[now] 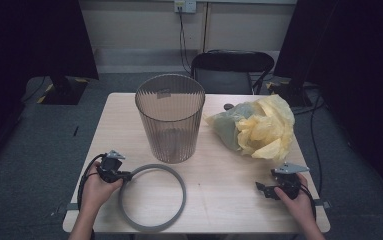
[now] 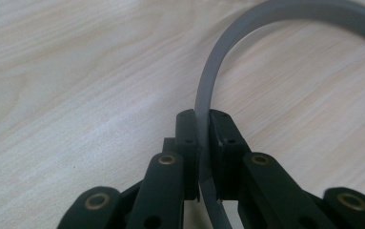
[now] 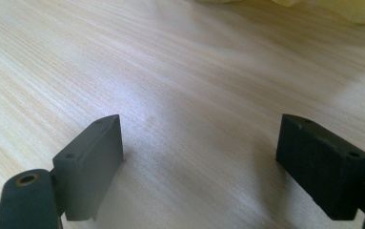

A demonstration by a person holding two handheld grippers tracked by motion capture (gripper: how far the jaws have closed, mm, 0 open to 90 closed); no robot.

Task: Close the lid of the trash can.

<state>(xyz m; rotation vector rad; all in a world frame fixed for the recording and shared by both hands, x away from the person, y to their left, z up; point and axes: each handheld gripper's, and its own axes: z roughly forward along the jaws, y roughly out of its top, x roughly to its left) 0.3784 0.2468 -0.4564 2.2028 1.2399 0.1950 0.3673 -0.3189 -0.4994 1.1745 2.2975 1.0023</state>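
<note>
Pale wooden desk [image 1: 219, 165] carried it all, ringed by dark floor and a black chair [image 1: 231, 70] at twelve o'clock. At seven o'clock the left claw [image 1: 125, 176] had clamped tight on the flat grey plastic ring [image 1: 151, 197], pinching the band at its ten o'clock edge; the ring lay flat near the front edge. At four o'clock the right claw [image 1: 260, 189] sat low, jaws spread wide over bare wood. Ribbed translucent bin [image 1: 170, 117] stood upright at centre, crumpled yellow plastic bag [image 1: 259, 127] at two o'clock.
</note>
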